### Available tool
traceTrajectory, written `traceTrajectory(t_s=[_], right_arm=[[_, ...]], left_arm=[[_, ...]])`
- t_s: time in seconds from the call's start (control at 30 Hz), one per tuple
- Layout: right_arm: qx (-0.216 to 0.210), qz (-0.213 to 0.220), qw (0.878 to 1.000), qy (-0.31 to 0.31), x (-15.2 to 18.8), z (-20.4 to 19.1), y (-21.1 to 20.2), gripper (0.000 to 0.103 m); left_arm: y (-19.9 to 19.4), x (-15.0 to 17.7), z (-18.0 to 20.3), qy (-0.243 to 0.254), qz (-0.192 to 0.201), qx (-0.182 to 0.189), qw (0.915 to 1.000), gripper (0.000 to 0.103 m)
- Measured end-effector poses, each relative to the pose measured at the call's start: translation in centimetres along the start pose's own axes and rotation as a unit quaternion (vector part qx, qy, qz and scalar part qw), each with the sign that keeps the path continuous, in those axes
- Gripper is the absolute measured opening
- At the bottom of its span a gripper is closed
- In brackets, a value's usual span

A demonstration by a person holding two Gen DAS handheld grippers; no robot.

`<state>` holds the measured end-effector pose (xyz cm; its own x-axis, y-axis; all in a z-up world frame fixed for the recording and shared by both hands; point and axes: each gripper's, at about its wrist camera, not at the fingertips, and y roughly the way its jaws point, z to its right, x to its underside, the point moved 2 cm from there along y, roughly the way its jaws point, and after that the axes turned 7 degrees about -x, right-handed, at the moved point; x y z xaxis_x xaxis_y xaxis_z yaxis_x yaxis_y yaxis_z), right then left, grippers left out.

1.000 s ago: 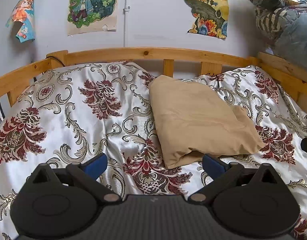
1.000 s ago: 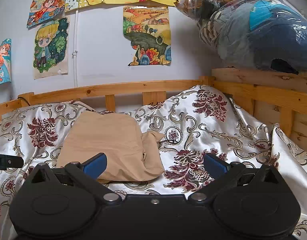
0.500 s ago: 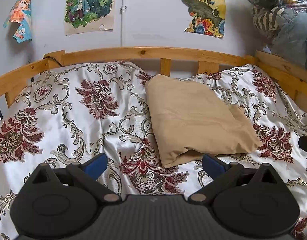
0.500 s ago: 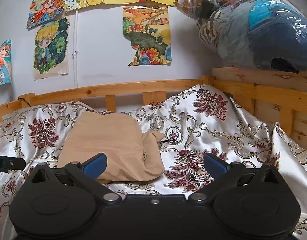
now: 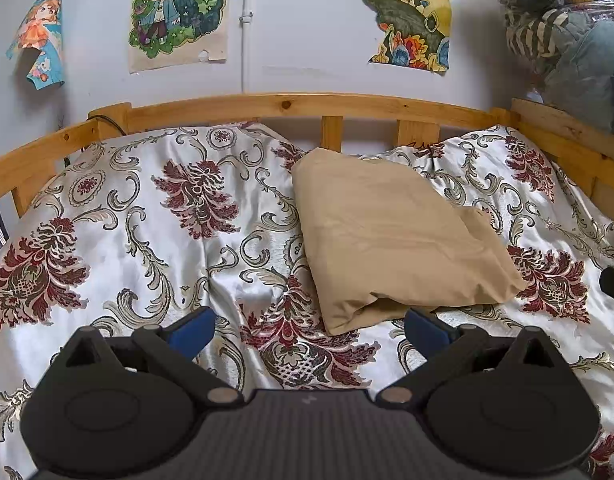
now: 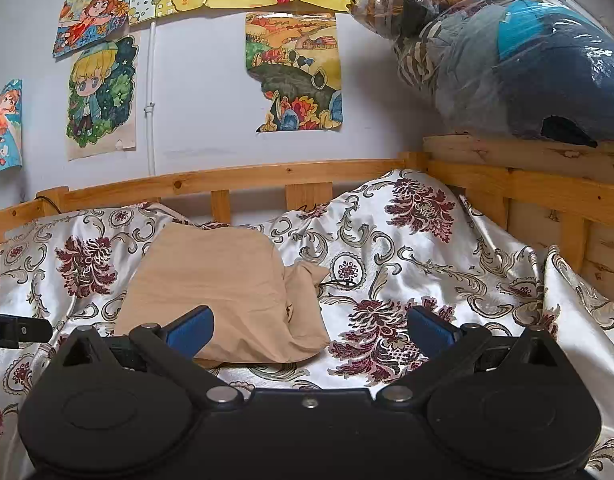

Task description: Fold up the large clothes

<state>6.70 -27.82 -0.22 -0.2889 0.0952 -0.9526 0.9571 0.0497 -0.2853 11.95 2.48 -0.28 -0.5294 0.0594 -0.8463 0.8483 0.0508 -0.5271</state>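
A tan garment lies folded into a thick rectangle on the floral bedspread, with a smaller flap sticking out on its right side. In the right wrist view the same tan garment sits left of centre. My left gripper hovers open just short of the garment's near edge, with nothing between its blue fingers. My right gripper is also open and empty, its left finger in front of the garment's near right corner. The tip of the other gripper shows at each view's edge.
A wooden bed rail runs along the back and right side. A clear plastic bag of clothes rests on the right rail. Posters hang on the wall. The bedspread bunches up high at the back right.
Both views have shifted only slightly; the left view drifted a little, so the garment sits a touch further left in it. The garment itself has not moved.
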Motion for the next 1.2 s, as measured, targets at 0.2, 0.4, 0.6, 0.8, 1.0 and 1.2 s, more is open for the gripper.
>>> traceTrajectory(t_s=[0.2,0.4,0.6,0.8,1.0,1.2], right_arm=[[0.0,0.0,1.0,0.002,0.01,0.03,-0.03,0.102],[0.001,-0.002,1.0,0.003,0.0,-0.07,-0.07,0.102],[-0.006,0.0,1.0,0.004,-0.07,-0.2,-0.12,0.102],[-0.006,-0.001,1.0,0.004,-0.05,-0.22,-0.01,0.102],[-0.005,-0.001,1.0,0.005,0.0,-0.17,0.06,0.102],[-0.006,-0.002,1.0,0.005,0.17,-0.2,0.24,0.102]], left_arm=[[0.11,0.17,0.04,0.001,-0.006,-0.001,1.0,0.102],[0.11,0.22,0.22,0.005,-0.008,0.0,1.0,0.102],[0.06,0.1,-0.06,0.0,-0.002,-0.006,1.0,0.102],[0.12,0.07,-0.31,-0.007,-0.002,-0.009,0.9999,0.102],[0.21,0.14,-0.4,-0.008,-0.007,-0.007,0.9999,0.102],[0.17,0.26,-0.3,-0.008,-0.008,-0.007,0.9999,0.102]])
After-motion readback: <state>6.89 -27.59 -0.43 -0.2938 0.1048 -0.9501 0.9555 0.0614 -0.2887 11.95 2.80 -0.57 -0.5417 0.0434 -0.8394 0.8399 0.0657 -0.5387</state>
